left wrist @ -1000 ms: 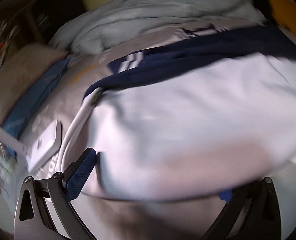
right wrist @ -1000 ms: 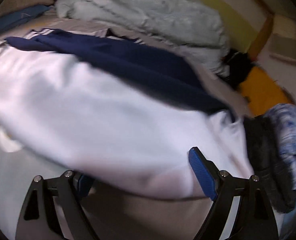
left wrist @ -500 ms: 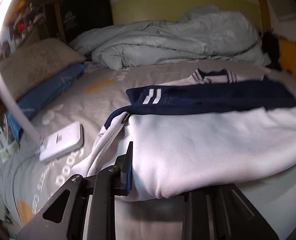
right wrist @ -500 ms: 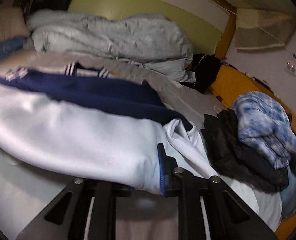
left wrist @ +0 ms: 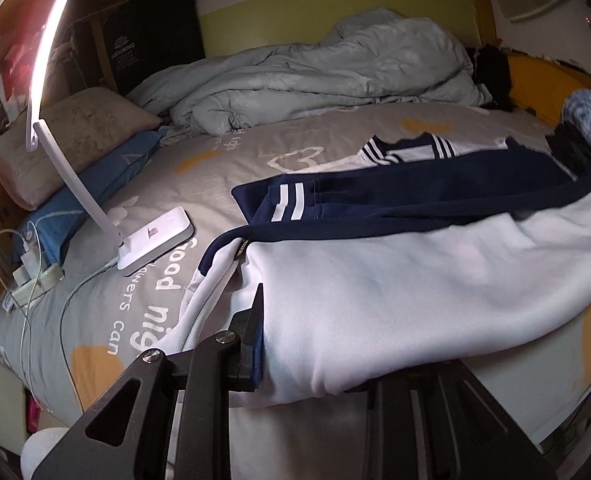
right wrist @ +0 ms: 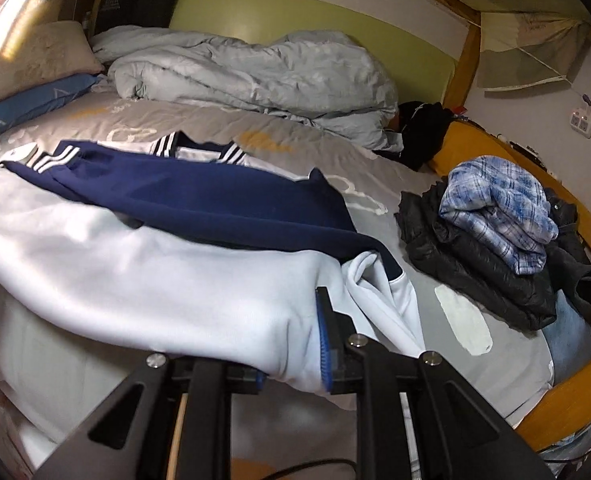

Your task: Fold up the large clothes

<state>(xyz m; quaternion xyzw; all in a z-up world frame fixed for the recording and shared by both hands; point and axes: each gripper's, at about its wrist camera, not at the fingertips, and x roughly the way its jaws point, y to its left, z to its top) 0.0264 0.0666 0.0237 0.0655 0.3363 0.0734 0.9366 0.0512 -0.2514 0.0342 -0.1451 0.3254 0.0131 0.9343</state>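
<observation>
Both fingers (left wrist: 257, 332) (right wrist: 327, 340) clamping white-and-navy jacket (left wrist: 415, 280) (right wrist: 155, 272) near edge, bed (left wrist: 235, 160) beyond

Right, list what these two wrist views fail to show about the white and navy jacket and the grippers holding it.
- Left wrist view: the left gripper right finger is buried under the white and navy zip-up jacket.
- Right wrist view: the right gripper left finger is covered by the same jacket.
- Both views: the jacket's underside and lower hem are hidden by its own fold.
- Left wrist view: the folded blue plaid shirt is cut by the frame edge.
</observation>
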